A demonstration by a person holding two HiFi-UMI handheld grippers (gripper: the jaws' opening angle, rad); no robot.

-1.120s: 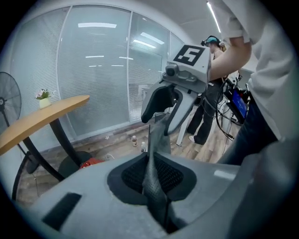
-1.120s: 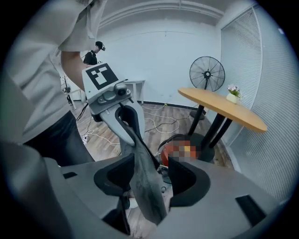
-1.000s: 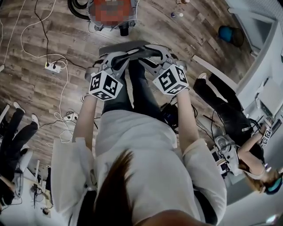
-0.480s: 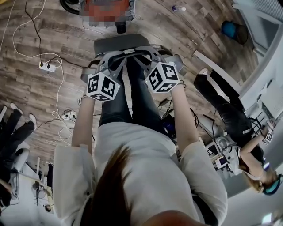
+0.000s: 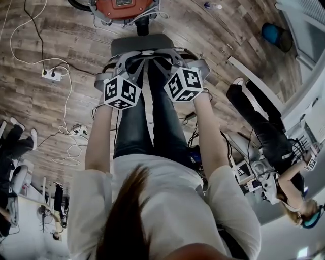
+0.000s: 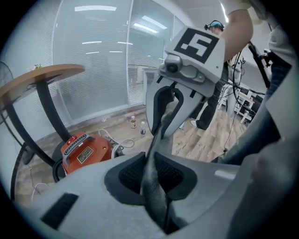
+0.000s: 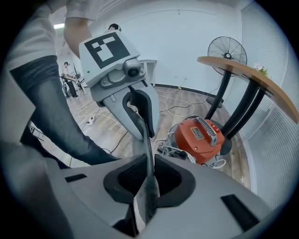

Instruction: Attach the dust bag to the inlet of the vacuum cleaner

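The grey dust bag (image 5: 139, 43) hangs flat between my two grippers, above the floor and just in front of the orange vacuum cleaner (image 5: 124, 7). My left gripper (image 5: 136, 57) pinches the bag's upper edge (image 6: 150, 191); its jaws have just been opening slightly, with the fabric still between the pads. My right gripper (image 5: 161, 55) grips the same edge (image 7: 150, 200) from the opposite side; its jaws have just been closing onto the fabric. Each gripper view shows the other gripper facing it: the right one (image 6: 163, 128) and the left one (image 7: 145, 126). The vacuum (image 7: 201, 137) stands upright with its handle on top.
A white power strip (image 5: 51, 75) and loose cables lie on the wood floor at the left. A round wooden table on dark legs (image 7: 243, 74) stands beside the vacuum, with a fan (image 7: 226, 53) behind it. Two small bottles (image 6: 138, 126) sit by the glass wall. Another person (image 5: 264, 132) is at the right.
Both grippers have sunk toward the floor with the bag between them and drawn a little closer together. The bag now hangs nearer the vacuum.
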